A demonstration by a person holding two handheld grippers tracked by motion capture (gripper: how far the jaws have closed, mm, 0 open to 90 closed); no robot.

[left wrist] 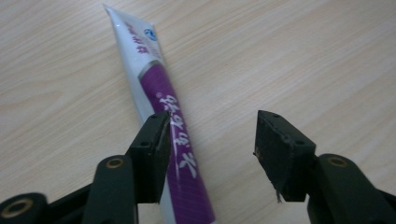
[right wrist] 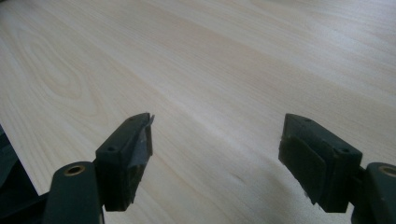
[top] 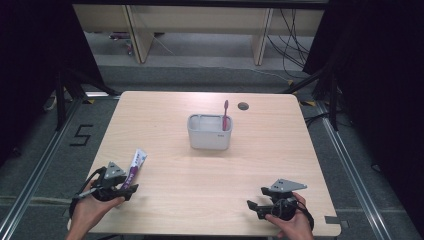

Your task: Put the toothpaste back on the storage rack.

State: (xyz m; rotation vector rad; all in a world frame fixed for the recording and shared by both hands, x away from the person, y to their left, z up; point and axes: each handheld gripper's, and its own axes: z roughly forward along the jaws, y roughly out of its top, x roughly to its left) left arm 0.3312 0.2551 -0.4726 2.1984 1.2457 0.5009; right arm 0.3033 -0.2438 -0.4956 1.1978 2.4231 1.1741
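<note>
The left hand-held gripper (left wrist: 210, 135) gapes, released, astride the toothpaste tube (left wrist: 163, 107), lying lengthwise, crimped end pointing away.

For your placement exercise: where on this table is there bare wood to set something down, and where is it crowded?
Free: the wide strip between the grey holder and the near edge, bordered by the left tool and right tool; also the table right of the holder. Crowded: the near-left corner, where the toothpaste tube lies between the open left jaws.
</note>
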